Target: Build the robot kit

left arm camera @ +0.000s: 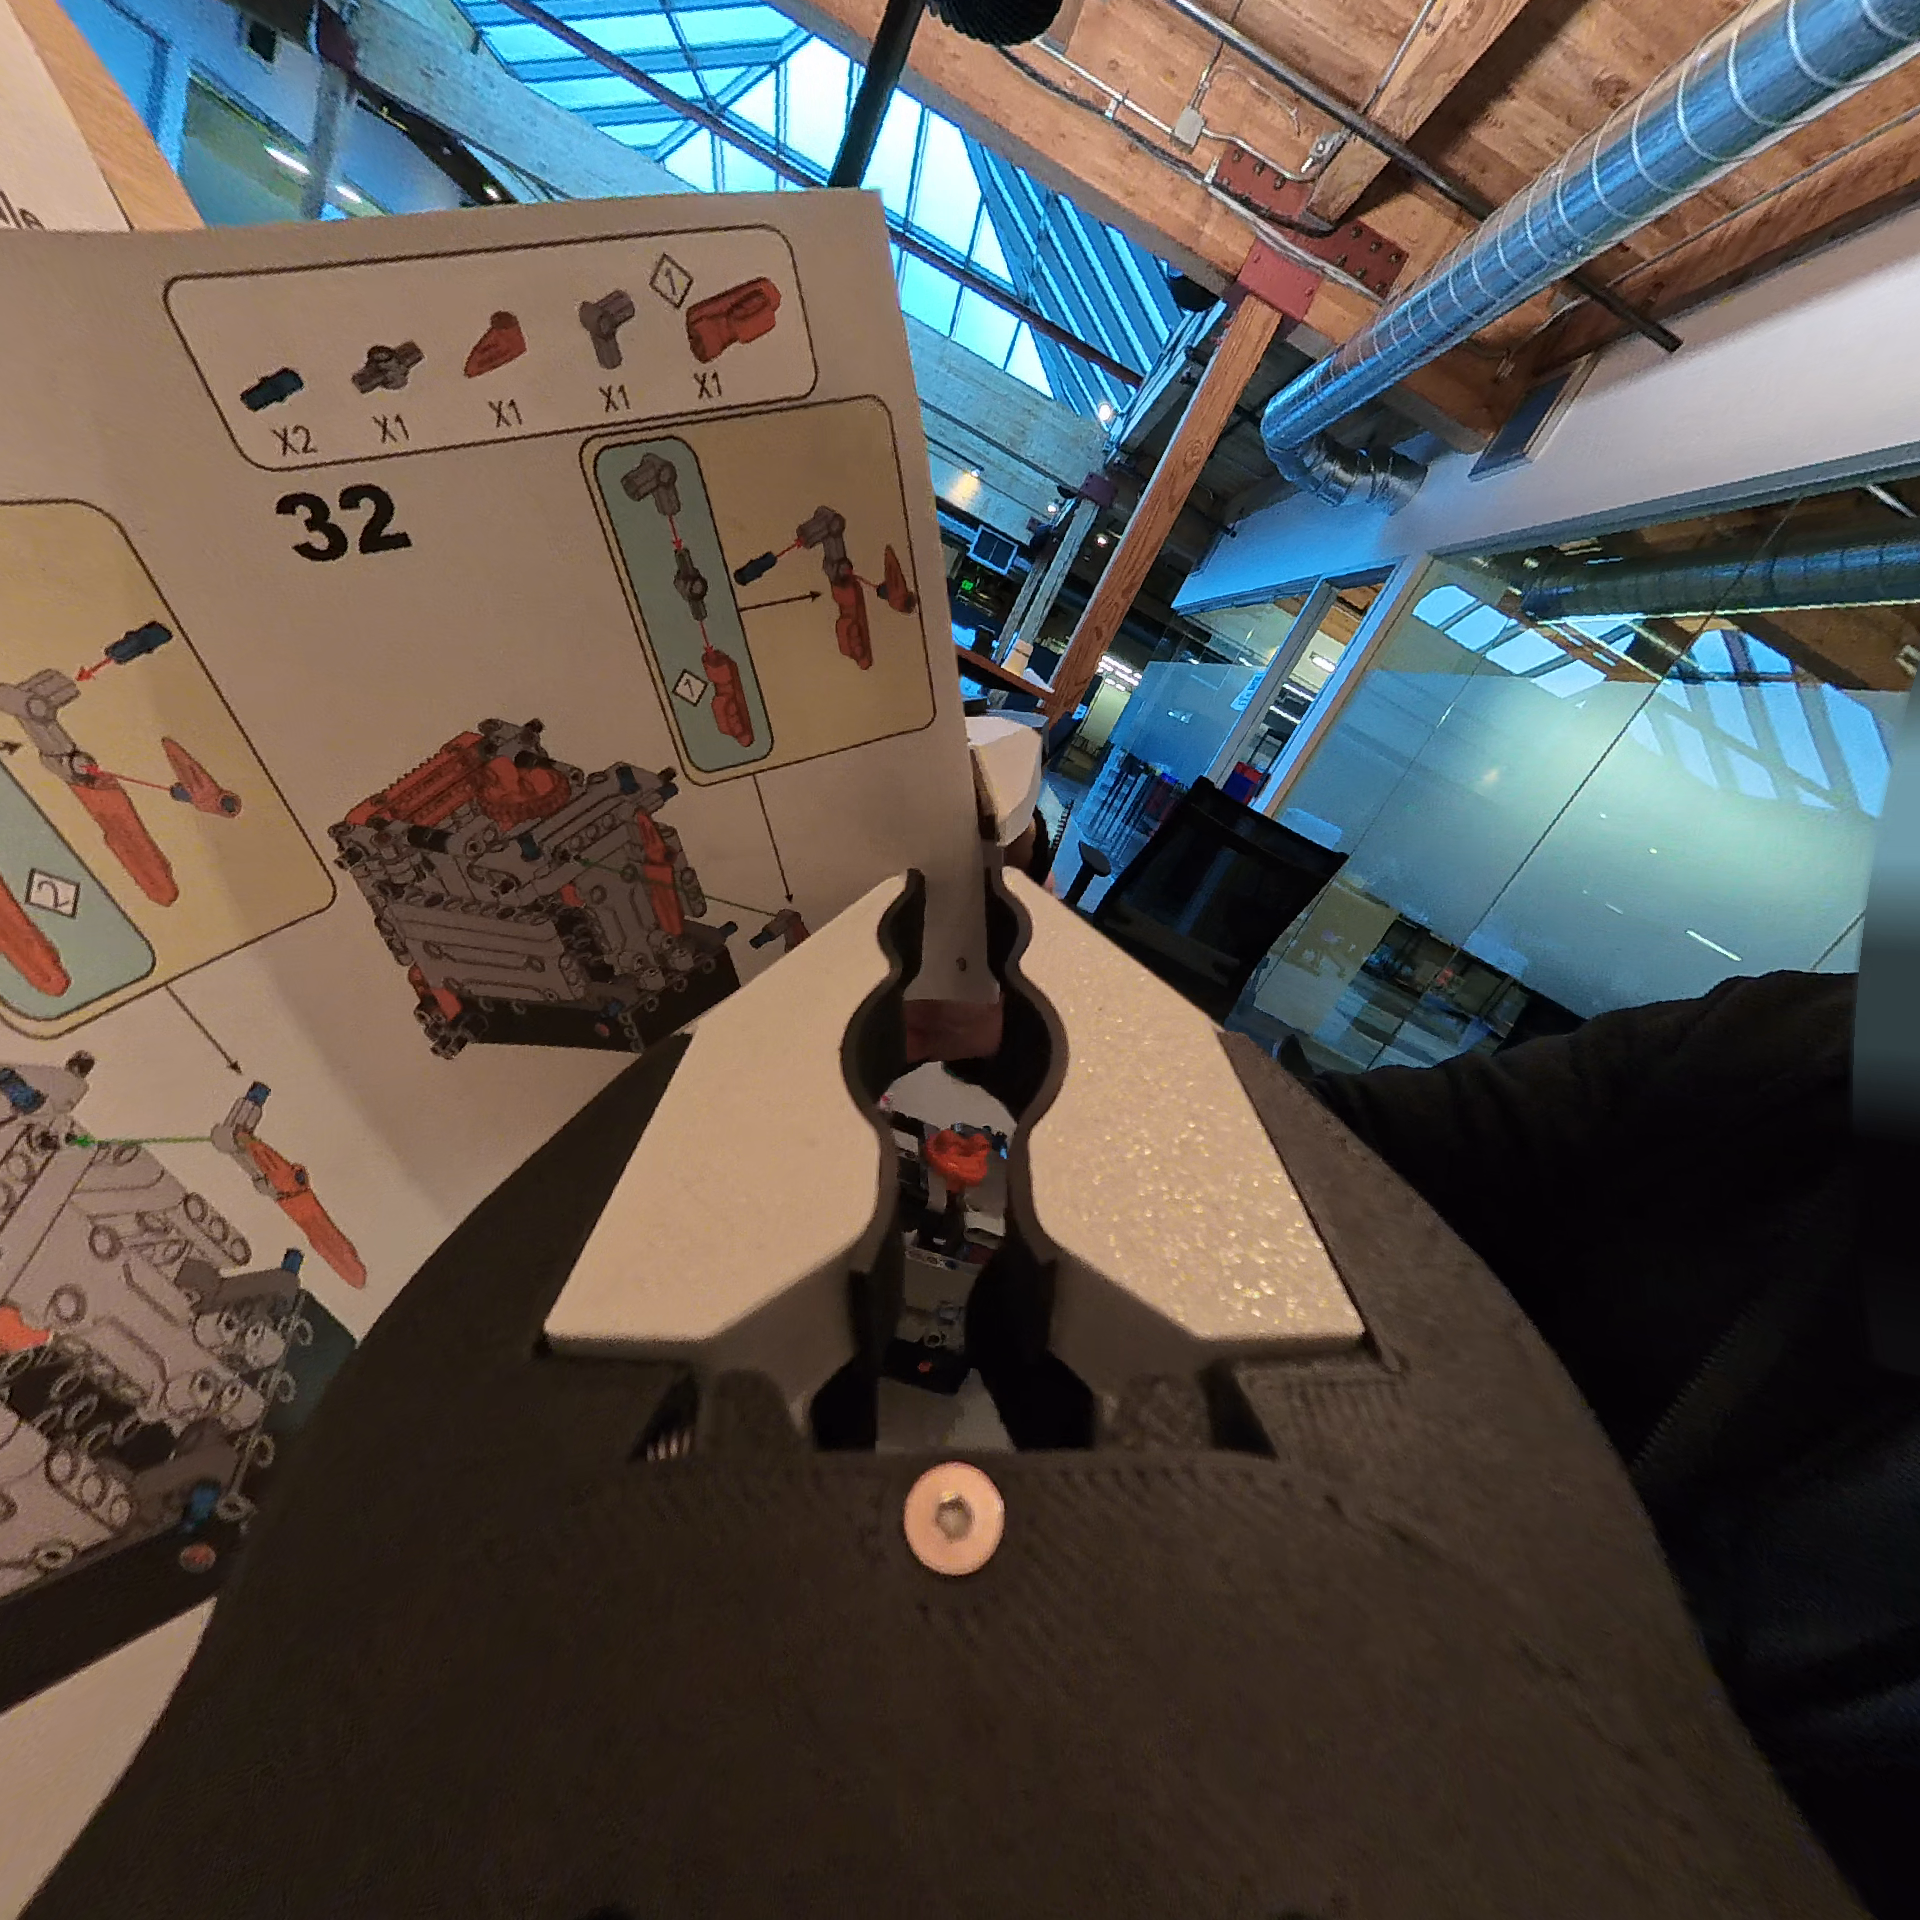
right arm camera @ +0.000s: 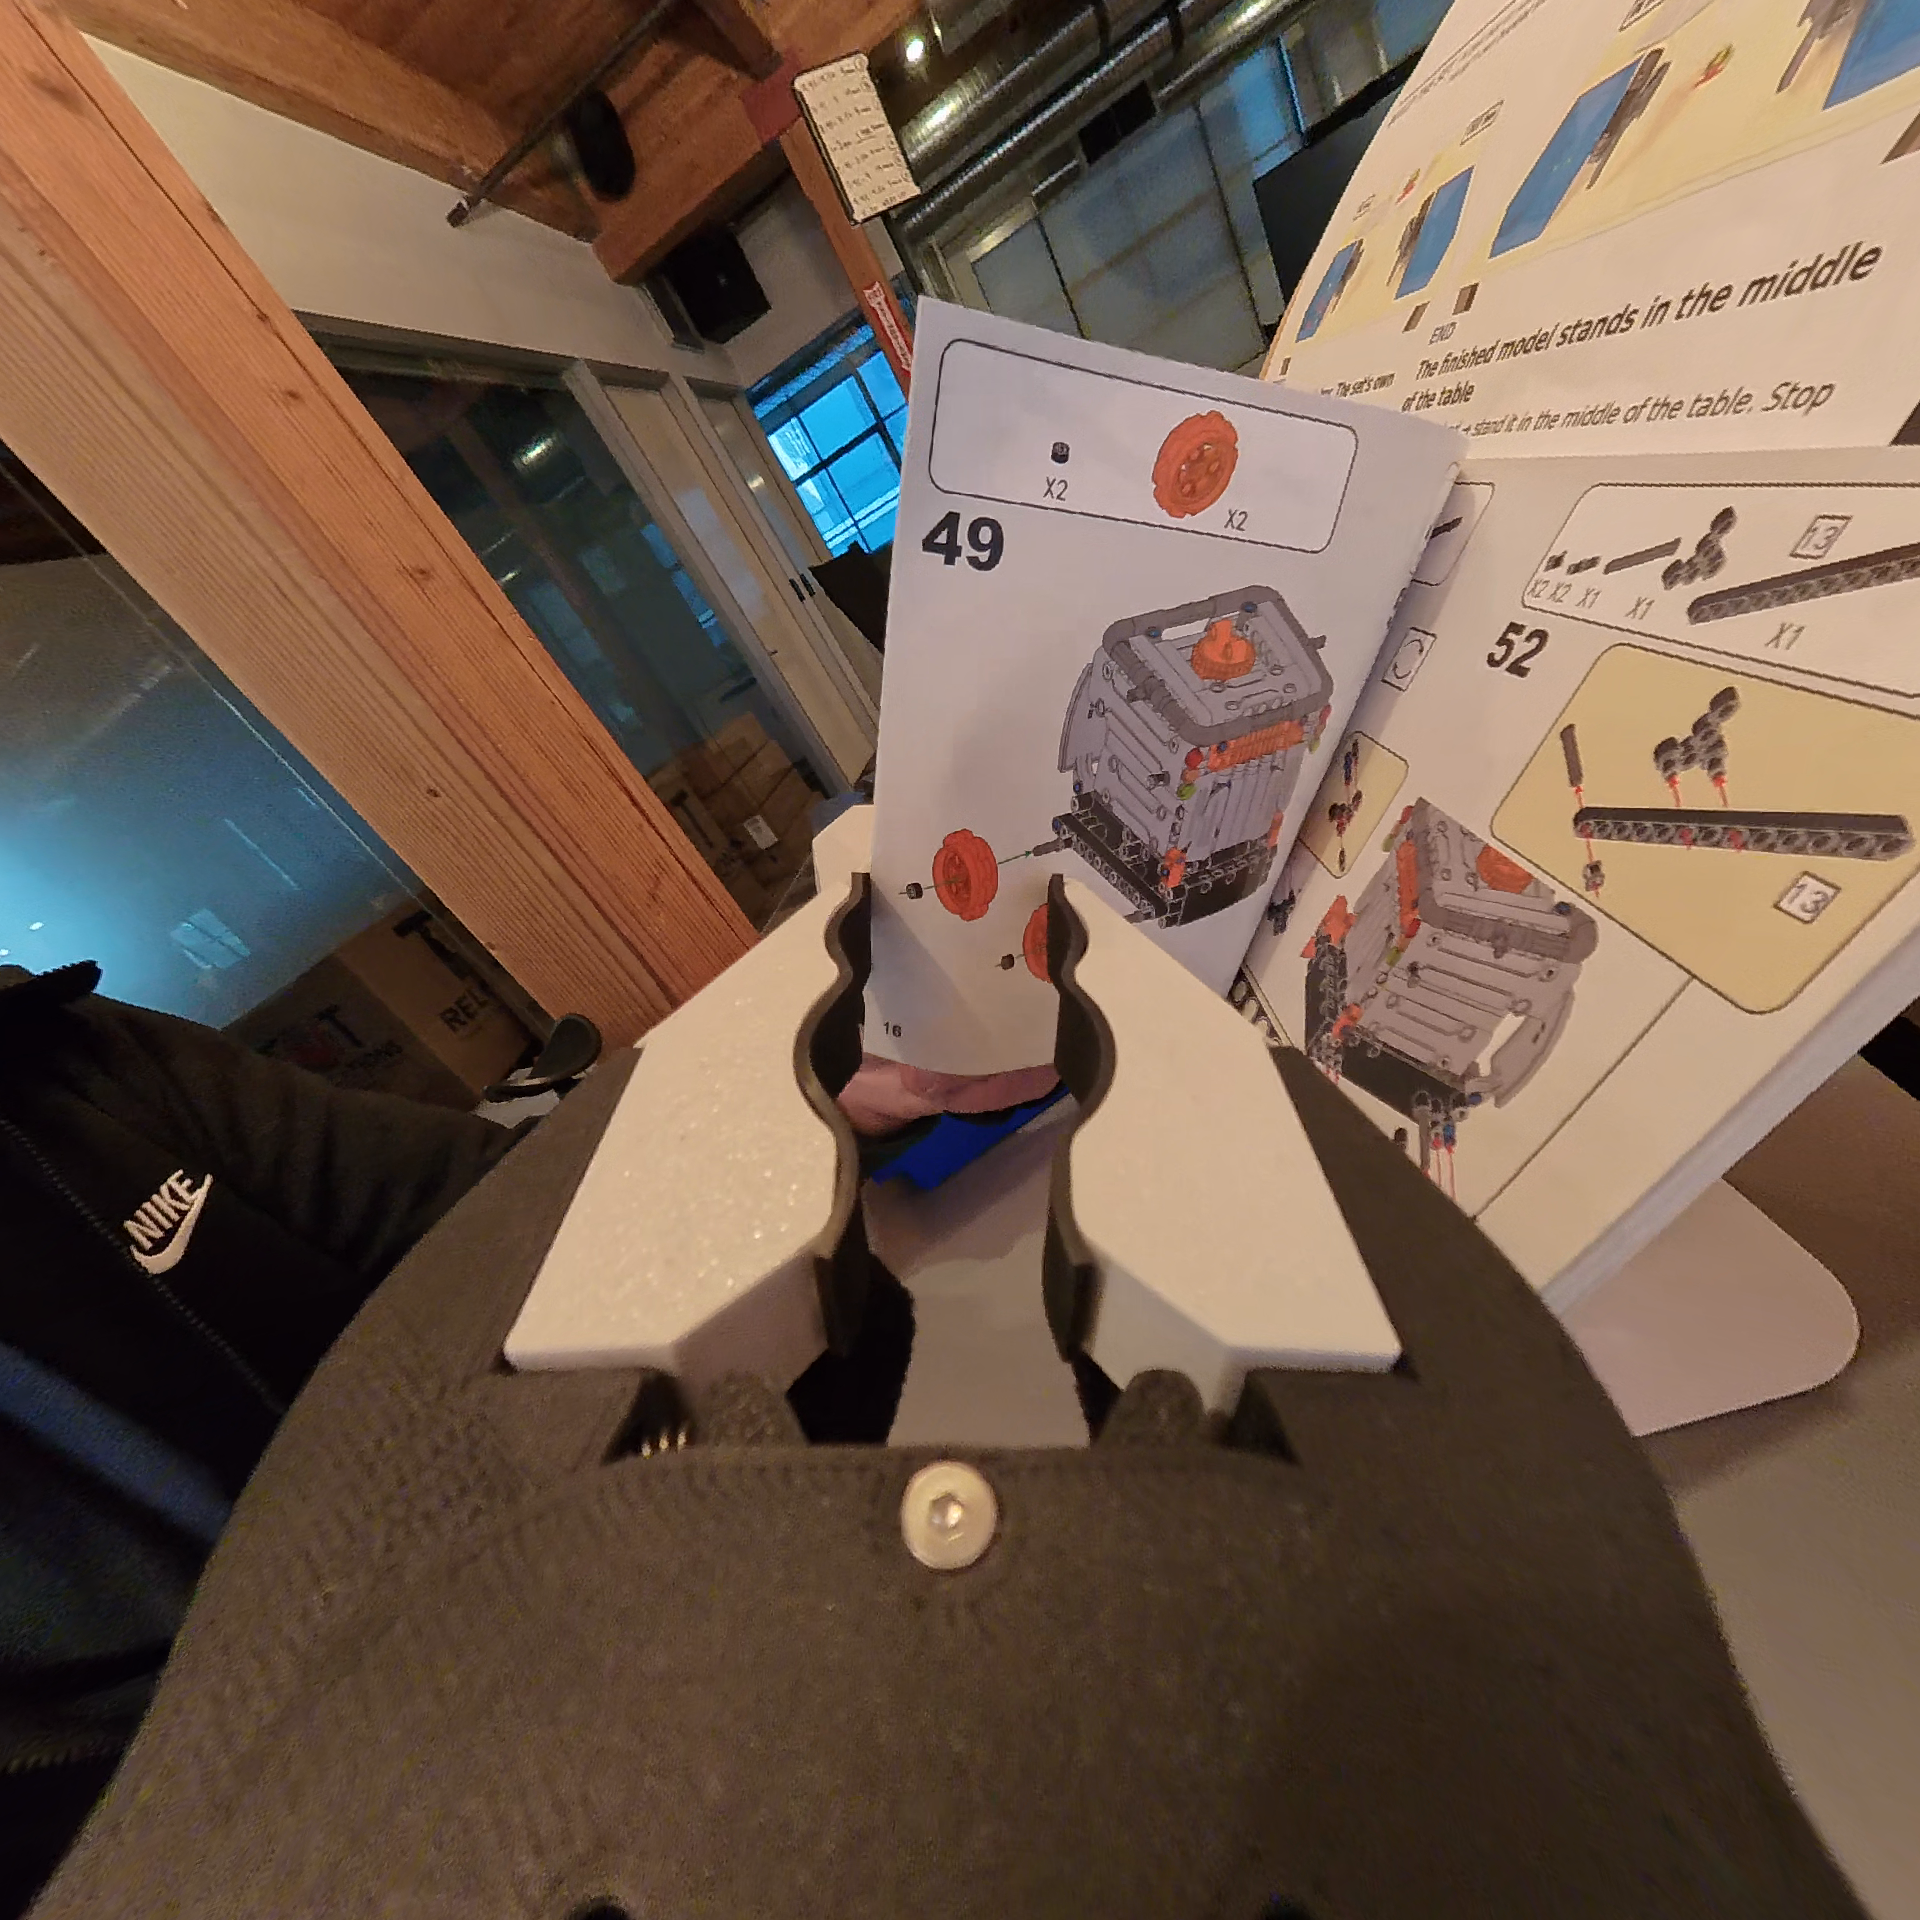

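timber-beamed office [left arm camera: 1195, 135], instruction booklet [left arm camera: 499, 665] blocking view

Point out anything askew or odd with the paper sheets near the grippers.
The printed building-instruction page stands upright, its edge pinched in the left gripper. The white numbered page curls up from the booklet, its lower edge between the right gripper's open fingers. No tears visible.

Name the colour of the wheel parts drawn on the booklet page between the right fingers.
Orange wheels, clearest in the right wrist view.
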Demonstrator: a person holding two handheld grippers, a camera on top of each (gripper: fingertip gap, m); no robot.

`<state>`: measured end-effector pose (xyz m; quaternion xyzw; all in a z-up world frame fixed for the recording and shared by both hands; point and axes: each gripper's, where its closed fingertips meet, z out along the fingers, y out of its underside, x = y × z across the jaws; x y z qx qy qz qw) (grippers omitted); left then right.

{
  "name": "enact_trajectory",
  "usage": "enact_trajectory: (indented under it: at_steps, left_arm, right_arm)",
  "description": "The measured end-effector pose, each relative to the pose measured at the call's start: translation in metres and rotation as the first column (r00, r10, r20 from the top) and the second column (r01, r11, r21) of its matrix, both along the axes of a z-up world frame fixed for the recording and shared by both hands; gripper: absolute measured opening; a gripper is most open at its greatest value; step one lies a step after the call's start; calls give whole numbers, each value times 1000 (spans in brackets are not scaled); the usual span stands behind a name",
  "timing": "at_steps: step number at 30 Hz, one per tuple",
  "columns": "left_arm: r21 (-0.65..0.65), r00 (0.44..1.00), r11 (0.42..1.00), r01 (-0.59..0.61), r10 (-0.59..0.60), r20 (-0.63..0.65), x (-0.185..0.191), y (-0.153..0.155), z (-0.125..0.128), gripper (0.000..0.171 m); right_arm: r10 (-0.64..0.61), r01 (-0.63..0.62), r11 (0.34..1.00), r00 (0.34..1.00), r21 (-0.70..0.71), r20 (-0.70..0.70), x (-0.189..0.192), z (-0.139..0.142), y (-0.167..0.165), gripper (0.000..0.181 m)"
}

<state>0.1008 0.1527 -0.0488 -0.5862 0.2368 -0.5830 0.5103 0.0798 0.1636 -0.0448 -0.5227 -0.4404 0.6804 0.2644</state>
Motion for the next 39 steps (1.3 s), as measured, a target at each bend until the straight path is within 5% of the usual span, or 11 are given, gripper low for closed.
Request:
enact_trajectory:
  at_steps: [39]
  left_arm:
    - [40,988,992,-120,123,-92,-7,3,1,19]
  right_arm:
    - [-46,47,999,999,11,-20,-5,3,2,19]
